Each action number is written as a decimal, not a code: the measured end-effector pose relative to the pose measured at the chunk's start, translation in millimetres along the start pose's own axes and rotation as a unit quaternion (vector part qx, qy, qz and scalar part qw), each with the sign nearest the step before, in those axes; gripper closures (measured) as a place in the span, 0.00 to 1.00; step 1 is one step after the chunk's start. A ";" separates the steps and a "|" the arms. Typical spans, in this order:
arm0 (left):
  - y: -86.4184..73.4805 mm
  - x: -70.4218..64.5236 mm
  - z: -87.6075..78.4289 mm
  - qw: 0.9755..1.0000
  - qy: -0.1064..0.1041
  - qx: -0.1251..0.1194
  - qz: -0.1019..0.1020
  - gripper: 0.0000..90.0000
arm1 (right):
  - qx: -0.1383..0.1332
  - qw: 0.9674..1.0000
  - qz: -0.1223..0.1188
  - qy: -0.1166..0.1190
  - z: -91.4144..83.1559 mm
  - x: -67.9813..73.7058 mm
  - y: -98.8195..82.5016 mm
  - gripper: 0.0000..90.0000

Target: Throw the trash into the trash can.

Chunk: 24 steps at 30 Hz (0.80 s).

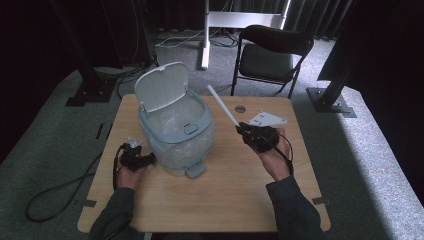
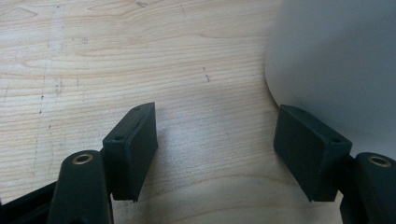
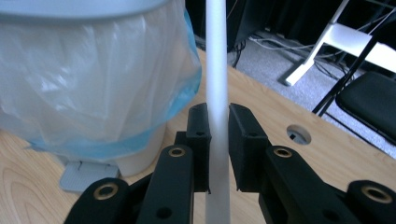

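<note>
A pale grey pedal bin (image 1: 175, 131) with a clear bag and raised lid (image 1: 161, 86) stands left of the table's middle; its bagged rim (image 3: 93, 74) is in the right gripper view and its wall (image 2: 336, 60) in the left gripper view. My right gripper (image 1: 241, 128) is shut on a long white stick (image 1: 223, 106), which points up and away toward the bin; the stick (image 3: 217, 93) is clamped between the two pads. My left gripper (image 1: 147, 159) rests low beside the bin's left side, jaws open with bare wood between them (image 2: 215, 140).
The bin's foot pedal (image 1: 195, 170) faces the front edge. A round cable hole (image 1: 240, 108) lies in the wooden table (image 1: 225, 195) near its far edge. A black folding chair (image 1: 270, 57) and a white stand (image 1: 205, 35) stand beyond the table. Cables trail on the floor at left.
</note>
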<state>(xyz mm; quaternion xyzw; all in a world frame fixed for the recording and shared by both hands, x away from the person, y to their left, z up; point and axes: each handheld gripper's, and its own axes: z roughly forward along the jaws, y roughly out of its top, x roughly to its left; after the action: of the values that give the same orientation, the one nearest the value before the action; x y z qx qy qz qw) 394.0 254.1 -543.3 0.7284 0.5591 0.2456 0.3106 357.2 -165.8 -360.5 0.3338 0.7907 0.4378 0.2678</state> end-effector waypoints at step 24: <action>0.2 0.3 0.0 1.000 0.000 0.001 0.001 0.34 | -0.045 0.999 -0.008 0.029 6.3 11.1 53.3 0.88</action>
<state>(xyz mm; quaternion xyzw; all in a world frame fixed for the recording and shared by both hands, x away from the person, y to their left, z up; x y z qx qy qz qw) 394.2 254.4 -543.1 0.7296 0.5583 0.2454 0.3094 370.2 -133.2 -318.5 0.3022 0.7805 0.4801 0.2626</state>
